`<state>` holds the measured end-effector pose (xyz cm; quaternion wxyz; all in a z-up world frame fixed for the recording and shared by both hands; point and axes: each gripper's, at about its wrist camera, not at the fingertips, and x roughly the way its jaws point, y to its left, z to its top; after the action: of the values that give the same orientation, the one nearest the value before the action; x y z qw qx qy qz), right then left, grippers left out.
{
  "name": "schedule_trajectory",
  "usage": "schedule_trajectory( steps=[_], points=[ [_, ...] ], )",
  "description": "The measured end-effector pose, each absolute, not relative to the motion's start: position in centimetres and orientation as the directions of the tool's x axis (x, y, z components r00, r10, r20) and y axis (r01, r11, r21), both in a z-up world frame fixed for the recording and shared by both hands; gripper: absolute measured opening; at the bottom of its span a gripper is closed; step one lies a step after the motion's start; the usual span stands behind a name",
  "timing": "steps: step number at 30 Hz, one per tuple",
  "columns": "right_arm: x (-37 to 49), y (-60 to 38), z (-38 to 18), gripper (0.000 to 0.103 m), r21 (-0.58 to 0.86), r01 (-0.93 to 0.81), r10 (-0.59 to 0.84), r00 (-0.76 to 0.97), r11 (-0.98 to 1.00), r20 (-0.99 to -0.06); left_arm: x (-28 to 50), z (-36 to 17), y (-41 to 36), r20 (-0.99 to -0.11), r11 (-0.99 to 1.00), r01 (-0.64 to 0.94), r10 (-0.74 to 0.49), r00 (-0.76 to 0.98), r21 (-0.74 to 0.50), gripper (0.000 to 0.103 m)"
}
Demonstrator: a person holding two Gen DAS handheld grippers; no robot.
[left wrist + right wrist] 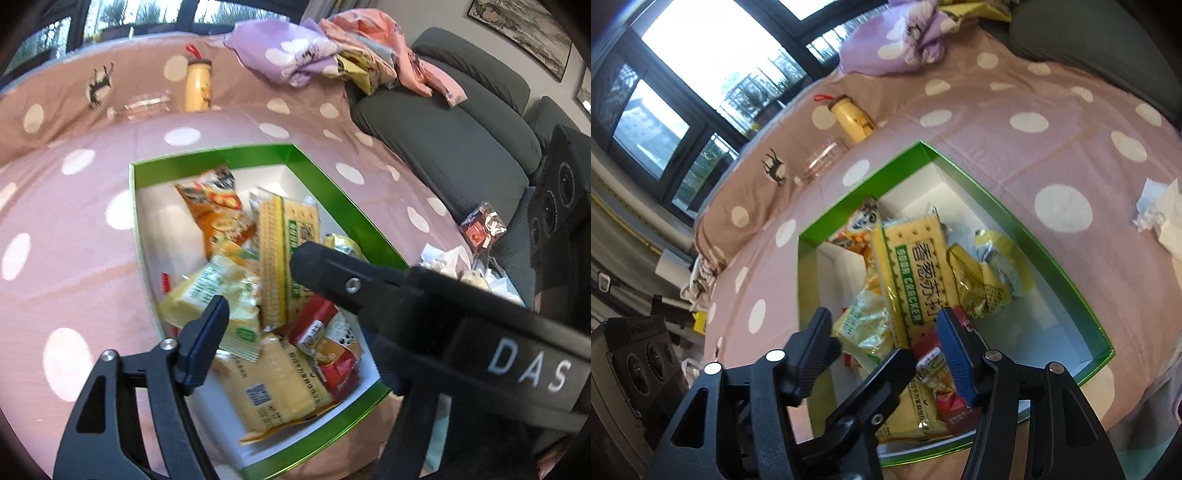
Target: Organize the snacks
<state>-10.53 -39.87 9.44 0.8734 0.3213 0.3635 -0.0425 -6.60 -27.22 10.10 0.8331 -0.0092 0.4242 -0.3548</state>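
A green box [343,206] with a white inside lies on the pink dotted cover and holds several snack packets. A soda cracker pack [916,266] lies across the heap, with an orange packet [218,214] behind it and yellow packets [986,280] beside it. My left gripper [295,325] hovers open over the near packets. Only its left finger [207,332] shows; the other is hidden behind my right gripper's finger [332,273]. My right gripper [884,347] is open above a red packet [929,349], and the left gripper's finger [882,380] crosses between its jaws.
A loose red-brown snack [482,229] and crumpled white paper [1160,218] lie on the cover right of the box. A yellow bottle [197,86] and a glass [823,158] stand behind it. Piled clothes [314,55], a grey sofa [443,129] and a black speaker [639,369] surround the cover.
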Motion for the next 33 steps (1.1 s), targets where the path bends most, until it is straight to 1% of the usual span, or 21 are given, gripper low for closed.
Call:
schedule_trajectory(
  steps=[4, 6, 7, 8, 11, 13, 14, 17, 21, 27, 33],
  points=[
    [-10.9, -39.1, 10.4, 0.068, 0.549, 0.27, 0.18, 0.755, 0.791, -0.631, -6.9, 11.0, -26.0, -0.685, 0.755, 0.574, -0.601, 0.412, -0.317, 0.079],
    [-11.2, -38.7, 11.0, 0.073, 0.537, 0.262, 0.162, 0.77, 0.802, -0.617, -7.3, 11.6, -25.6, -0.677, 0.768, 0.567, -0.588, 0.443, -0.296, 0.085],
    [-11.5, -38.5, 11.4, 0.079, 0.529, 0.262, 0.146, 0.779, 0.807, -0.609, -7.4, 11.9, -25.4, -0.674, 0.777, 0.563, -0.578, 0.46, -0.282, 0.087],
    [-11.8, -38.4, 11.7, 0.081, 0.523, 0.262, 0.134, 0.787, 0.811, -0.602, -7.7, 12.3, -25.1, -0.669, 0.786, 0.559, -0.568, 0.48, -0.266, 0.089],
    [-12.4, -38.2, 12.4, 0.082, 0.509, 0.263, 0.109, 0.801, 0.82, -0.589, -8.1, 13.1, -24.3, -0.663, 0.808, 0.542, -0.539, 0.52, -0.231, 0.092],
    [-12.9, -38.1, 13.0, 0.083, 0.502, 0.265, 0.093, 0.81, 0.823, -0.579, -8.4, 13.8, -23.7, -0.65, 0.819, 0.534, -0.525, 0.55, -0.21, 0.097],
    [-13.1, -38.1, 13.2, 0.085, 0.5, 0.265, 0.085, 0.815, 0.824, -0.573, -8.6, 14.0, -23.5, -0.647, 0.825, 0.527, -0.517, 0.561, -0.203, 0.103],
    [-13.9, -37.8, 14.0, 0.089, 0.488, 0.264, 0.059, 0.833, 0.832, -0.551, -8.8, 14.6, -22.6, -0.633, 0.849, 0.497, -0.487, 0.601, -0.182, 0.102],
    [-14.3, -37.5, 14.5, 0.091, 0.475, 0.275, 0.035, 0.837, 0.836, -0.546, -8.6, 14.7, -22.0, -0.639, 0.853, 0.485, -0.484, 0.599, -0.191, 0.102],
    [-14.0, -37.4, 14.2, 0.092, 0.451, 0.321, -0.001, 0.815, 0.833, -0.579, -8.8, 14.2, -21.9, -0.647, 0.86, 0.478, -0.468, 0.601, -0.178, 0.102],
    [-13.1, -37.3, 13.5, 0.092, 0.42, 0.366, -0.026, 0.779, 0.83, -0.626, -8.3, 13.7, -21.6, -0.661, 0.859, 0.469, -0.475, 0.58, -0.206, 0.102]
  ],
)
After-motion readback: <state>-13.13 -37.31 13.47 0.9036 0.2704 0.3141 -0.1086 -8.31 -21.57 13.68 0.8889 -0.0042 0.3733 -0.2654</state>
